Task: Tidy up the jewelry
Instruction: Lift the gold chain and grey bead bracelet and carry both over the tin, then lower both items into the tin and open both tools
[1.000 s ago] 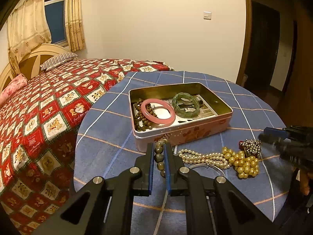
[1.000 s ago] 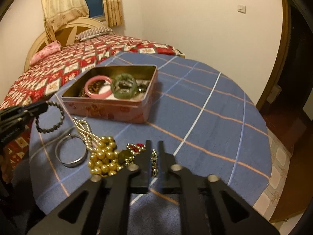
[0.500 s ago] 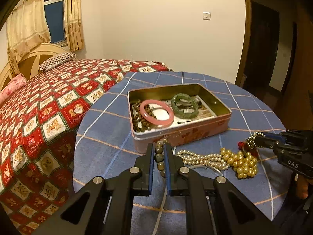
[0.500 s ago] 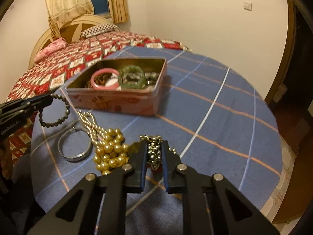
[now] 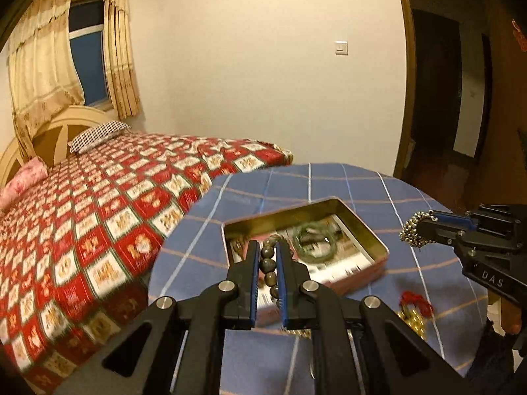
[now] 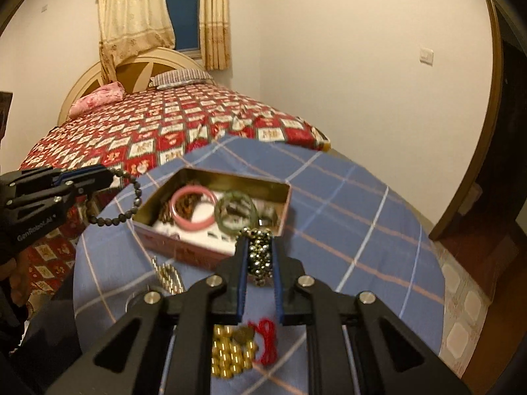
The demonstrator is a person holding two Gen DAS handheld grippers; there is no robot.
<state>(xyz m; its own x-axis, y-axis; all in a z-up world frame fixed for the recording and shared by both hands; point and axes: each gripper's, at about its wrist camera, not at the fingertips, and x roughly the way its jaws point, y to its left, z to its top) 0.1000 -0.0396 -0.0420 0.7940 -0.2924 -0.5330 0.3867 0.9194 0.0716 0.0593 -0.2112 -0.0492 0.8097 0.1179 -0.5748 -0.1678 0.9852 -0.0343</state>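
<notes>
Your left gripper [image 5: 267, 256]: jaws clamped on dark bead bracelet [image 5: 268, 265], held over tin [image 5: 378, 247]. Your right gripper [image 6: 258, 250]: jaws clamped on beaded band [image 6: 260, 255], at tin's near edge. Right view only: gold beads [image 6: 230, 355], red cord [image 6: 266, 339] on table [image 6: 346, 230]; pink bangle [image 6: 194, 209], green bangle [image 6: 236, 212] in tin. Bed [image 5: 98, 197] beyond.

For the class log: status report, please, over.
Left gripper shut on dark beads. Right gripper shut on studded bracelet. Both raised near the tin. Nothing blocking.
</notes>
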